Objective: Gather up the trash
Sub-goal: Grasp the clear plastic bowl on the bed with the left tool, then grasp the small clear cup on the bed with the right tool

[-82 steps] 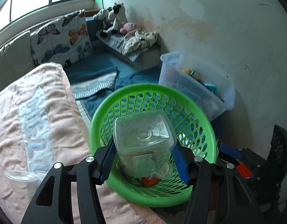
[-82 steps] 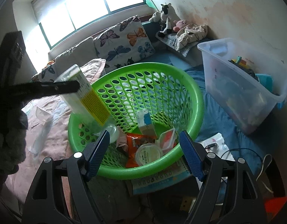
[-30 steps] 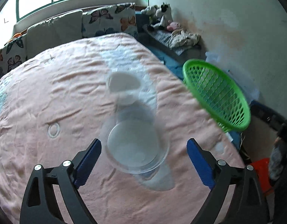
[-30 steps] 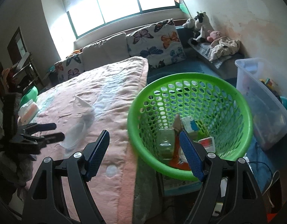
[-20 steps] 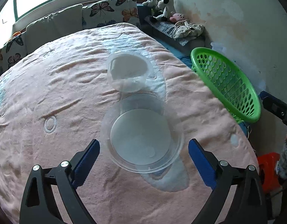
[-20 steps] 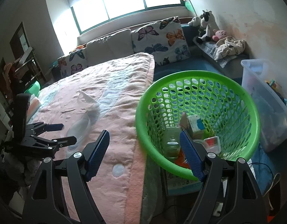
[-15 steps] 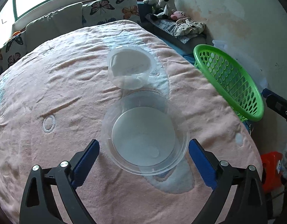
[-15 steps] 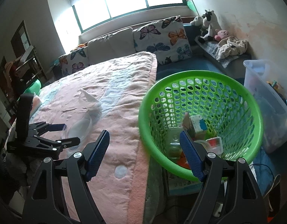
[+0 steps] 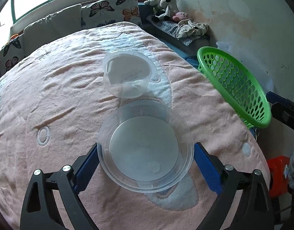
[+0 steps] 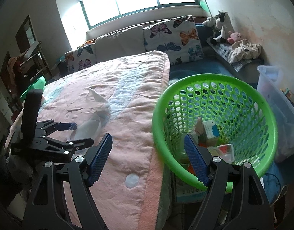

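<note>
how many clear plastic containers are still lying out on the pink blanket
2. A wide clear bowl sits between the left gripper fingers; a smaller clear tub lies just beyond it. More may be hidden outside the views.

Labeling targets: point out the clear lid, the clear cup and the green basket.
lid (image 9: 145, 151), left wrist view, flat centre.
cup (image 9: 127, 76), left wrist view, side wall.
basket (image 10: 214, 77), right wrist view, far rim.

Left claw (image 9: 146, 160) straddles clear bowl (image 9: 145, 151)
</note>
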Demonstrator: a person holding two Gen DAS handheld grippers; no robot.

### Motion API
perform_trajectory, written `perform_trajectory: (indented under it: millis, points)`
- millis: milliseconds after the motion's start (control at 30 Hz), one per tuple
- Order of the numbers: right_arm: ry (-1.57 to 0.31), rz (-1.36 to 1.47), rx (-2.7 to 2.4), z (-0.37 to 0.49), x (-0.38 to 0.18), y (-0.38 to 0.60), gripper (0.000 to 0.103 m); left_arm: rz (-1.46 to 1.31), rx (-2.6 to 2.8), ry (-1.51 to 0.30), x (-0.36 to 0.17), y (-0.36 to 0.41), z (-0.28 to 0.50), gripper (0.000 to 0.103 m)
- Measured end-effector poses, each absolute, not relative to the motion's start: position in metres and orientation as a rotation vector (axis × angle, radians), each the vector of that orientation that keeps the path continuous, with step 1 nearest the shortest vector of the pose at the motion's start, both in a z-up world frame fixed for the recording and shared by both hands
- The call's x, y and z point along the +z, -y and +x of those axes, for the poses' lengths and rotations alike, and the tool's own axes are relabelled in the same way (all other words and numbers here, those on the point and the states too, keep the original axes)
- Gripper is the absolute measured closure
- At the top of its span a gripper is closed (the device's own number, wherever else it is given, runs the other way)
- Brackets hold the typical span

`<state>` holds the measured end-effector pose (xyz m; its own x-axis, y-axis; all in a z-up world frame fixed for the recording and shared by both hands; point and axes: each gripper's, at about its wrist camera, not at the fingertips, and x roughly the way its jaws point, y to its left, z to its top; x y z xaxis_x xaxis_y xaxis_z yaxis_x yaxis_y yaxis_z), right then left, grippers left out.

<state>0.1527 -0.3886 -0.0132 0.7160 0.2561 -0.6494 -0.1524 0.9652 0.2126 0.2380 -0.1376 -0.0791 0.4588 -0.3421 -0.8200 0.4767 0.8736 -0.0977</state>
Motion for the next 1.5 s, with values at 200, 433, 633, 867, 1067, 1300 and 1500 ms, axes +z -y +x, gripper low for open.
perform_trajectory:
  millis: [200, 433, 633, 867, 1067, 1300, 1500]
  points:
    - [-0.742, 0.136, 0.247, 0.157, -0.011, 0.38, 0.026, 0.141, -0.495, -0.942, -0.071, 0.128, 0.23, 0.014]
    - [-0.743, 0.127, 0.292, 0.169, -0.007, 0.362, 0.026, 0.098, -0.436, -0.901, -0.049, 0.095, 0.222, 0.014]
    - [-0.76, 0.147, 0.352, 0.189, -0.005, 0.338, 0.026, 0.038, -0.369, -0.871, -0.031, 0.056, 0.217, 0.014]
    - [-0.797, 0.187, 0.412, 0.216, -0.005, 0.303, 0.026, -0.001, -0.318, -0.84, -0.018, 0.025, 0.21, 0.014]
    - [-0.83, 0.198, 0.421, 0.242, -0.009, 0.275, 0.026, -0.027, -0.299, -0.827, -0.013, 0.005, 0.204, 0.014]
    - [-0.855, 0.23, 0.384, 0.269, -0.016, 0.261, 0.026, -0.054, -0.288, -0.824, -0.013, -0.012, 0.201, 0.014]
    - [-0.888, 0.298, 0.348, 0.291, -0.024, 0.259, 0.026, -0.074, -0.281, -0.826, -0.015, -0.023, 0.201, 0.014]
